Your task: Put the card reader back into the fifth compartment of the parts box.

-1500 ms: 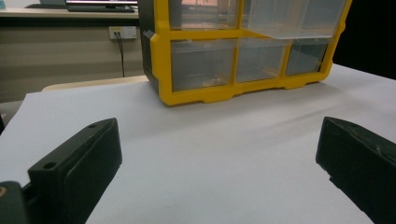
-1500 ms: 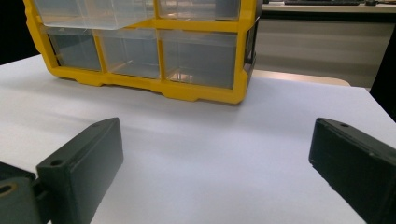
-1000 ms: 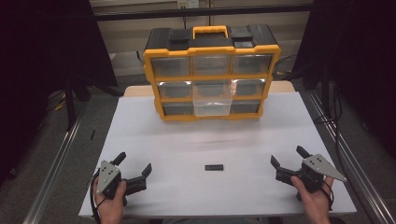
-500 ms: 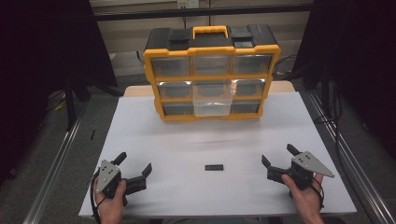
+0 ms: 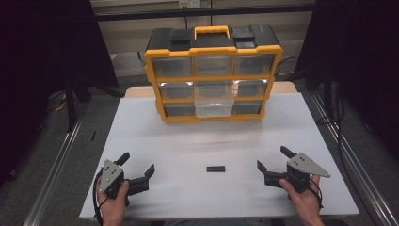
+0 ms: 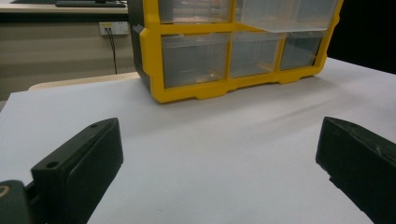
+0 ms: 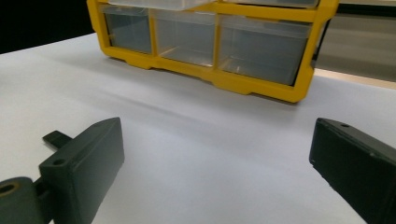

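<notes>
Right hand-held gripper point(image 5: 274, 165), jaws wide and empty, is nearing the small black part point(image 5: 216, 168); left hand-held gripper point(image 5: 138, 170) is idling open; nothing grasped yet.

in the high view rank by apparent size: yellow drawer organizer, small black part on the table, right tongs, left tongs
1. yellow drawer organizer, by far the largest.
2. right tongs and left tongs: they look alike, so no ranking between them.
3. small black part, the smallest.
</notes>
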`<state>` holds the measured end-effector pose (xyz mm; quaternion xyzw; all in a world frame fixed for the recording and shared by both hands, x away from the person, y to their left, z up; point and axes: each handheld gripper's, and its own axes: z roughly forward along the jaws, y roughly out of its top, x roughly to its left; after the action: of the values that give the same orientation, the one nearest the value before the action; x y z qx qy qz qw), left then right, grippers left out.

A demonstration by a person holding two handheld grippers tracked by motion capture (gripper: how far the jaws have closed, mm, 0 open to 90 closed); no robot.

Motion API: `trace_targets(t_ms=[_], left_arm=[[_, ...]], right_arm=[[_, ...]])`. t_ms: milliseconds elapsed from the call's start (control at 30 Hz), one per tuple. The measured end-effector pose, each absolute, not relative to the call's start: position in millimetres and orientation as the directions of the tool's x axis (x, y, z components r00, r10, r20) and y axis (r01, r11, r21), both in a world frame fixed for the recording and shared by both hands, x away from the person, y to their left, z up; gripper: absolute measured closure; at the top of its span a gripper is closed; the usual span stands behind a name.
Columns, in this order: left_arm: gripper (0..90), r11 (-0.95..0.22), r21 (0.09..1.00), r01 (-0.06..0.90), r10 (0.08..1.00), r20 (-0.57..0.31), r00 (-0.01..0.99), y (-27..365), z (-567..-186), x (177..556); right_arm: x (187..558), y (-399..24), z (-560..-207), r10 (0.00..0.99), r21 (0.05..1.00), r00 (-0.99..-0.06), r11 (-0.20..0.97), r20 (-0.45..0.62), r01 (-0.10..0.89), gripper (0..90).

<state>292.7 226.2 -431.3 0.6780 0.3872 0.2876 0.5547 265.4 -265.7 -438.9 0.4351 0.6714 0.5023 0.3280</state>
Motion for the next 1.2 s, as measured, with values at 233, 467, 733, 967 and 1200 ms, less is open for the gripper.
trace_targets(t_ms=[233, 467, 733, 967, 1200], left_arm=[[0.9, -0.081, 0.974, 0.211, 0.843, -0.046, 0.536, 226, -432, 292], [1.0, -0.085, 0.974, 0.211, 0.845, -0.042, 0.533, 227, -432, 293], [1.0, -0.094, 0.973, 0.209, 0.841, -0.035, 0.540, 226, -432, 292], [1.0, -0.089, 0.974, 0.210, 0.841, -0.040, 0.539, 226, -433, 294], [1.0, -0.090, 0.974, 0.209, 0.840, -0.038, 0.541, 226, -433, 294]], right_arm=[[271, -257, -439, 0.879, 0.953, -0.476, 0.130, 0.016, 0.272, 4.1], [277, -244, -437, 0.845, 0.952, -0.534, 0.149, 0.018, 0.268, 4.1], [285, -234, -436, 0.818, 0.944, -0.575, 0.176, 0.018, 0.280, 4.6], [295, -226, -436, 0.798, 0.937, -0.602, 0.197, 0.017, 0.288, 4.5], [303, -217, -435, 0.779, 0.932, -0.627, 0.213, 0.018, 0.292, 4.5]])
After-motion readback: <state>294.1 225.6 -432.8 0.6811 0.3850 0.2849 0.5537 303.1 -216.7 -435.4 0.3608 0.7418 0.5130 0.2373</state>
